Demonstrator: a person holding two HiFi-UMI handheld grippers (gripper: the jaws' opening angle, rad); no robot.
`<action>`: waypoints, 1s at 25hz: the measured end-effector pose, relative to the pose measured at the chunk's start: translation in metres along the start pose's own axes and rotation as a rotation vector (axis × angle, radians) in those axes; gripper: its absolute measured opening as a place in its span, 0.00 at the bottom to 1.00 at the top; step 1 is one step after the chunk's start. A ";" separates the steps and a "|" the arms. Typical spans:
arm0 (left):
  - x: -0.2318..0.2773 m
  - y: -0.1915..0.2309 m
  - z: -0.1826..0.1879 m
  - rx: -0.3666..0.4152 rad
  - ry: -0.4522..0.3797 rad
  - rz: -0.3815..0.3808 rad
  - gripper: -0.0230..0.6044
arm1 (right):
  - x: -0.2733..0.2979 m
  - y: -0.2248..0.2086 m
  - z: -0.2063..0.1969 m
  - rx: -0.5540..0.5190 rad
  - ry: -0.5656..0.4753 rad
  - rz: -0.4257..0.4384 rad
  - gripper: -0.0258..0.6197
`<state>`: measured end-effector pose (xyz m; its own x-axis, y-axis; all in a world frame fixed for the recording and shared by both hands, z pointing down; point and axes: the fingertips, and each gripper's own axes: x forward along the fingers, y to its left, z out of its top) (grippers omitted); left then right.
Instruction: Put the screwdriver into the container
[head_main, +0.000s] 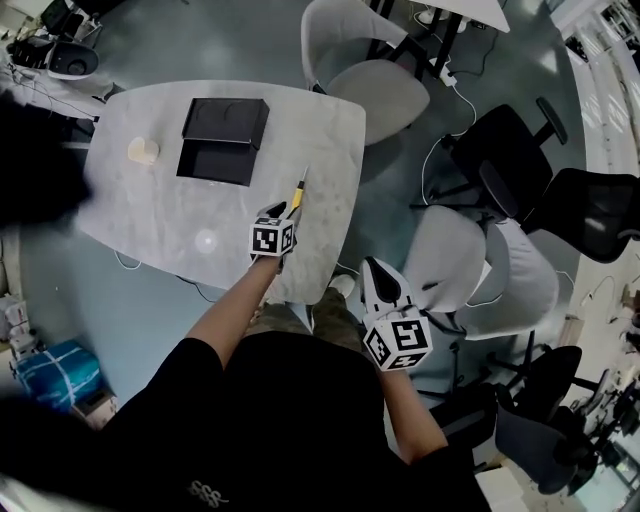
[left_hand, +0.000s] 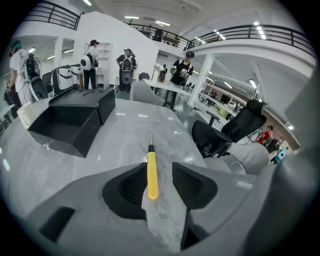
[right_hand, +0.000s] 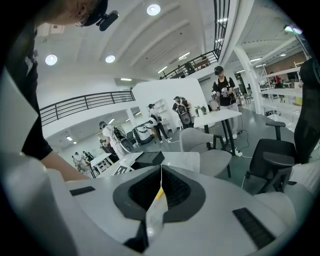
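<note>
Picking up the screwdriver (left_hand: 152, 172) looks like the step now. It lies flat on the table (head_main: 180, 220), near the edge, with its thin metal tip pointing away from the person. The box (head_main: 216, 163) sits open farther up the table, well apart from the screwdriver, and nothing is in it. The left gripper (left_hand: 160, 175) is low over the table with its jaws about half open. The back end of the yellow handle lies between them, closer to the left pad than the right one. The pads do not squeeze it, so nothing is held yet. To do this well, the person should slide the gripper a bit forward, so that the pads cover more of the fat yellow part and not just its end. Moving it a little to the side would put the handle in the middle. Then a slow, firm squeeze should do it. A hard bump could roll the screwdriver off the edge, so a soft touch is best. After that, lifting it straight up should keep it from slipping. The right gripper (right_hand: 161, 172) hangs off to the side, away from the table. Its jaws are closed together and hold nothing.
</note>
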<state>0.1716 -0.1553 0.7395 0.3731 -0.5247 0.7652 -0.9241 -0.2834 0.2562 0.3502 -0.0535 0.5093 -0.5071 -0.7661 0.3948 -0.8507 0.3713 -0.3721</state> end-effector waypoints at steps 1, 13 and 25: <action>0.007 0.003 -0.003 0.001 0.017 0.006 0.30 | -0.001 -0.005 0.000 -0.005 0.000 -0.008 0.06; 0.055 0.018 -0.016 0.018 0.136 0.105 0.28 | 0.005 -0.036 -0.020 0.033 0.051 -0.026 0.06; 0.056 0.023 -0.016 -0.050 0.084 0.102 0.18 | 0.028 -0.048 -0.026 0.076 0.071 -0.001 0.06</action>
<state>0.1704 -0.1782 0.7976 0.2706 -0.4790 0.8350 -0.9606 -0.1909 0.2018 0.3732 -0.0789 0.5604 -0.5170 -0.7265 0.4527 -0.8396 0.3275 -0.4333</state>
